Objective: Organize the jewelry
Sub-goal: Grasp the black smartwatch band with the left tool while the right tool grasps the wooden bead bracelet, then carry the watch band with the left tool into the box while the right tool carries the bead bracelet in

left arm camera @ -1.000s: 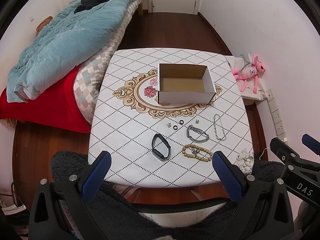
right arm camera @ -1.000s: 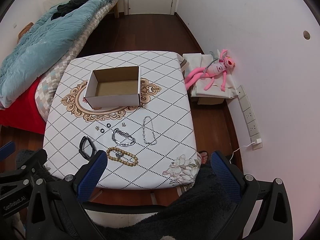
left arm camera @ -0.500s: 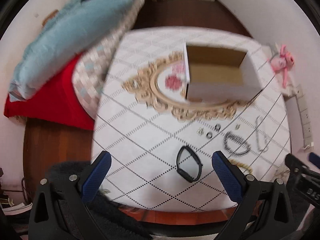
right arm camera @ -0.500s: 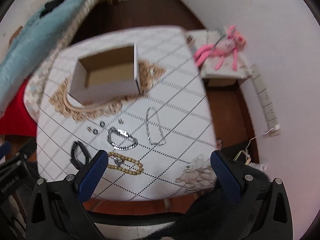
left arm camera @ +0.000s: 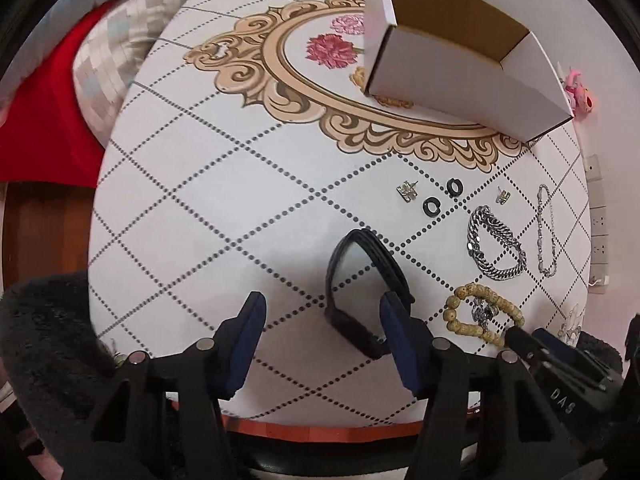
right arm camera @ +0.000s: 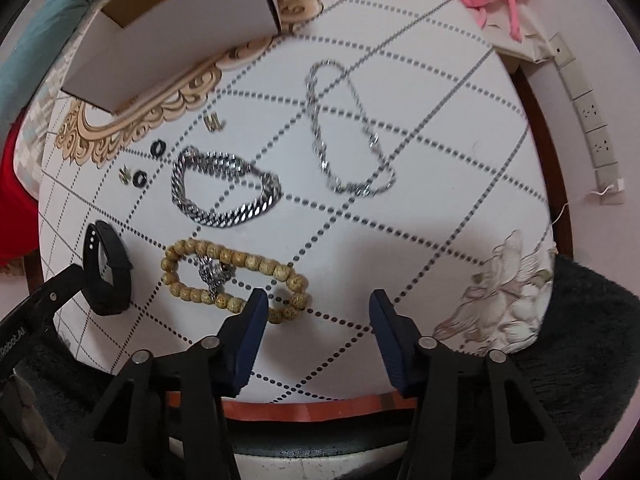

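Black band (left arm camera: 362,280) lies w/ one end betw. left tongs (left arm camera: 320,312), apart; right tongs (right arm camera: 316,308) apart by bead bracelet (right arm camera: 236,280).

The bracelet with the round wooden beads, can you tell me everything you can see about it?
The wooden bead bracelet is a loop of round, tan, speckled beads that look like wood. It lies flat on the white patterned tablecloth, stretched into a long oval. A small silver charm rests inside the loop. It sits near the table's front edge, beside the black band. The right gripper is open just in front, its left fingertip overlapping the beads.
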A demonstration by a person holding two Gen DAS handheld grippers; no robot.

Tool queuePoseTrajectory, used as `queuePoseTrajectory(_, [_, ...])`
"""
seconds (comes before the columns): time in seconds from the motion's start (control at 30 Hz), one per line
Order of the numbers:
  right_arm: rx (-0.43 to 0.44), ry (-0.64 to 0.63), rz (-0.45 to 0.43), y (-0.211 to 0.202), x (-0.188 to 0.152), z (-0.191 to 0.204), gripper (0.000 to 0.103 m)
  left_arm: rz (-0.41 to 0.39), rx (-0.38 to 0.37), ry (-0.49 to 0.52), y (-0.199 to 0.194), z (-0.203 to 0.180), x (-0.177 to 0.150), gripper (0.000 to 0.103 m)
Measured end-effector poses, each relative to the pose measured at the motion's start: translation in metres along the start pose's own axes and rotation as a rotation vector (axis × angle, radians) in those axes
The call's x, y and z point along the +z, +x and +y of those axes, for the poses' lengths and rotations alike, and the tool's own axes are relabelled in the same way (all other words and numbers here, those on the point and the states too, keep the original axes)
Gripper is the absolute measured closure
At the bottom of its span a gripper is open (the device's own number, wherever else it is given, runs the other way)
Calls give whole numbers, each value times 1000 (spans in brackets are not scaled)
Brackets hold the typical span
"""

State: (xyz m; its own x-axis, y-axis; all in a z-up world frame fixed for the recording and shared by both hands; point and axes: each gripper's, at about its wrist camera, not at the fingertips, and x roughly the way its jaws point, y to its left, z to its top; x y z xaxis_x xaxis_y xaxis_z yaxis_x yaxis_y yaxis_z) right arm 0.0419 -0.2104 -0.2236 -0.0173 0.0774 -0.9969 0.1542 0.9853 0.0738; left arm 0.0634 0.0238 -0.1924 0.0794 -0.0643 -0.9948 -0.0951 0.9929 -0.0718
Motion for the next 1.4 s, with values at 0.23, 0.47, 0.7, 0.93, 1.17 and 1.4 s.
queuePoseTrajectory(0.23, [-49, -37, -37, 15, -10, 6, 59, 9, 21, 45, 19, -4, -2, 86])
queuePoseTrajectory(0.47, [-105, -75, -88, 18, -20, 15, 70, -20, 48, 89, 28, 0, -9, 94])
queuePoseTrajectory(0.7, [-57, -61, -99, -5, -24, 23, 94, -46, 30, 101, 21, -3, -17, 95])
queuePoseTrajectory(0.93, [73, -53, -168, -53, -21, 26, 94, -108, -3, 115, -29, -5, -7, 95])
queuePoseTrajectory(1.17, [168, -97, -231, -101, 7, 31, 94, -206, -50, 130, -70, -21, 21, 95])
queuePoseTrajectory(1.4, [236, -161, -348, -168, 57, 49, 94, -281, -90, 162, -105, -41, 77, 95])
